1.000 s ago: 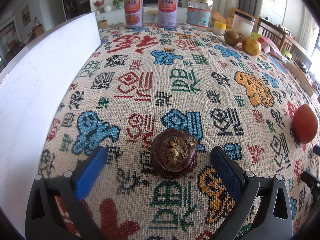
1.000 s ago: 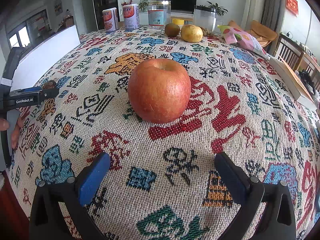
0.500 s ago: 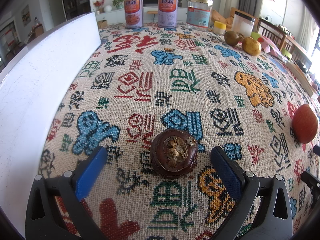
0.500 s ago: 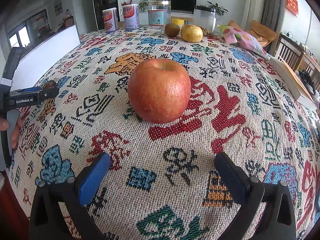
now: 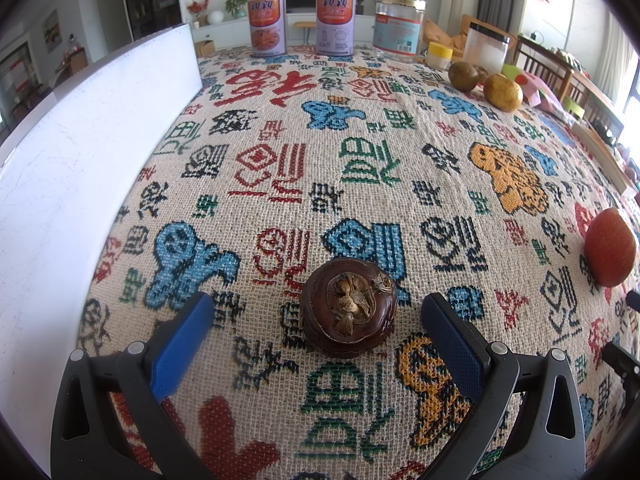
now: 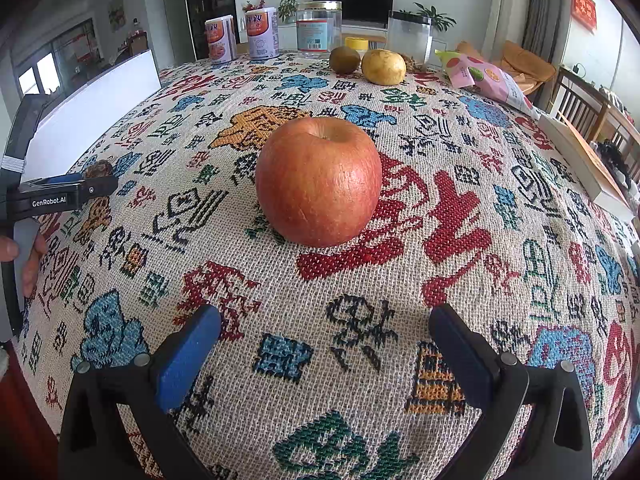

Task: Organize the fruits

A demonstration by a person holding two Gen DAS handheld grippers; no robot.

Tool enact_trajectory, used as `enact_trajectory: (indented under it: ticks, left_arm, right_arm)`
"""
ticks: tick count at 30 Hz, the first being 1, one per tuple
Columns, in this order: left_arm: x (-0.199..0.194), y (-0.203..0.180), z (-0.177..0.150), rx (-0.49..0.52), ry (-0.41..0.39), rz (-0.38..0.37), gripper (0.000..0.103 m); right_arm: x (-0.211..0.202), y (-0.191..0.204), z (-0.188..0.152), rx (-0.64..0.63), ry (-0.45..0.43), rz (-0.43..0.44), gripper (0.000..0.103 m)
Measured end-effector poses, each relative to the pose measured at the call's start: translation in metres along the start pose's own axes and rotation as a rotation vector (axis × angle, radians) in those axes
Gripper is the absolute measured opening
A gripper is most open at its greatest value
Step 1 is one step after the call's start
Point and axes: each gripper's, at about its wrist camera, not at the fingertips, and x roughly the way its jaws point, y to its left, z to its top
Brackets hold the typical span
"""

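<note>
Brown mangosteen [image 5: 349,307] between wide-open, empty left gripper [image 5: 316,322] fingers, untouched.

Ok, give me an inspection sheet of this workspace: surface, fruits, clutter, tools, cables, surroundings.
Surface: patterned woven tablecloth, flat, with a white board along its left side.
Job's things: red apple ahead of the right tool; dark brown fruit between the left tool's fingers, untouched; kiwi and yellow fruit at the far edge.
Clutter: two cans, glass jar, snack bag.
Tools: left tool open; right tool open, empty.
Cables: nothing seen.
Surroundings: television, wooden chairs.
</note>
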Motion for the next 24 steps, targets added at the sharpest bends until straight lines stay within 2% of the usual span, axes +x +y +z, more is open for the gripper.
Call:
enact_trajectory:
  ticks: [6,9,10,14,16,17,20,21,24]
  left_arm:
    - [-0.001,0.003,-0.001,0.003,0.000,-0.027,0.102]
    - [-0.006,0.007,-0.008,0.140,0.021,-0.109,0.102]
    - [-0.009,0.010,-0.011,0.157,0.024,-0.125,0.102]
    - [-0.008,0.010,-0.006,0.125,0.094,-0.085,0.102]
    - [-0.004,0.005,0.000,0.116,0.102,-0.073,0.100]
    - [-0.004,0.003,0.003,0.118,0.087,-0.075,0.090]
    - [-0.009,-0.001,0.007,0.105,0.039,-0.090,0.042]
    - [-0.010,-0.001,0.008,0.097,0.042,-0.077,0.042]
    - [-0.016,0.005,0.002,0.046,0.042,-0.119,0.041]
  right_arm:
    - [0.000,0.000,0.001,-0.001,0.000,0.002,0.103]
    - [0.000,0.000,0.001,-0.001,0.000,0.002,0.103]
    - [0.000,0.000,0.001,-0.001,0.000,0.002,0.103]
    - [0.000,0.000,0.000,-0.001,0.001,0.003,0.103]
    - [0.000,0.000,0.000,-0.001,0.000,0.003,0.103]
    - [0.000,0.000,0.000,0.000,0.000,0.003,0.103]
    - [-0.001,-0.002,0.000,0.009,-0.003,0.026,0.103]
    - [-0.002,-0.006,0.002,0.027,-0.001,0.048,0.103]
    - [-0.004,-0.014,0.018,0.098,0.030,0.121,0.102]
